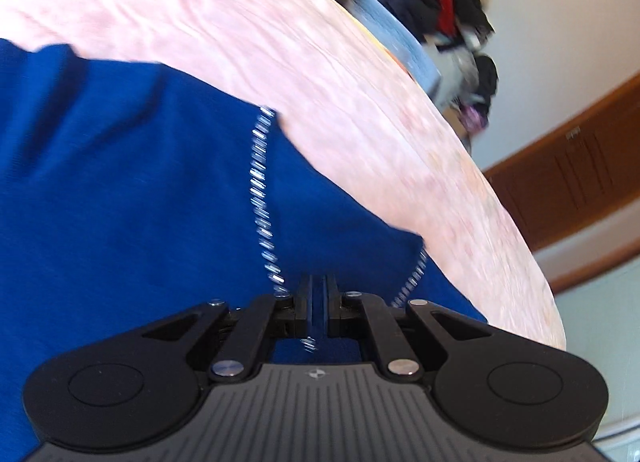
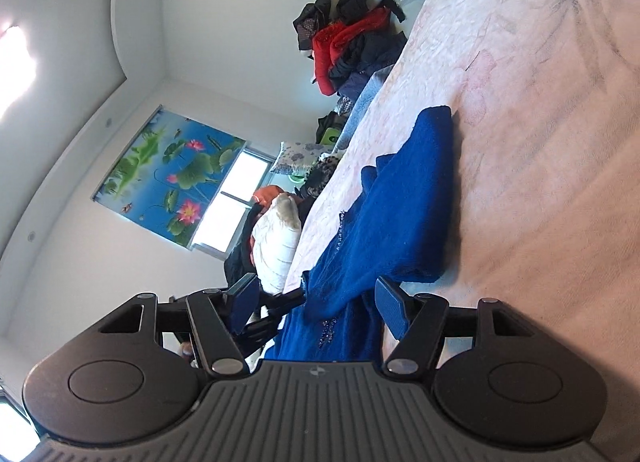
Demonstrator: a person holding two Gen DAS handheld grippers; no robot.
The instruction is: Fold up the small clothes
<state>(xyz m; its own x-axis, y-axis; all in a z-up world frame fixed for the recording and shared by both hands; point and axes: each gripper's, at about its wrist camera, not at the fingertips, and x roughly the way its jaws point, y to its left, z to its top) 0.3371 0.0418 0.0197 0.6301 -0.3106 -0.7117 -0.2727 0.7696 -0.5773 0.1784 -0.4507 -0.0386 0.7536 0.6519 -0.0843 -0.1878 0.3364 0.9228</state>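
Where clothes pile (image 2: pixel 352 45) crowds bedspread (image 2: pixel 540 101): left fingers (image 1: pixel 310 302) pinching blue garment (image 1: pixel 140 181), right fingers (image 2: pixel 394 310) apart.

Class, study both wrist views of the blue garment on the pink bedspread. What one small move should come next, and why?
Probably the left claw, shut on the blue garment, should carry its pinched edge across and lay it on the pink bedspread to complete a fold. The right claw stands open with bunched cloth between its pads, gripping nothing, so the left alone controls the fabric.

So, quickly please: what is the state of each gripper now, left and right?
Left gripper: closed on the blue garment.
Right gripper: jaws open, holding nothing; the blue garment lies between them.
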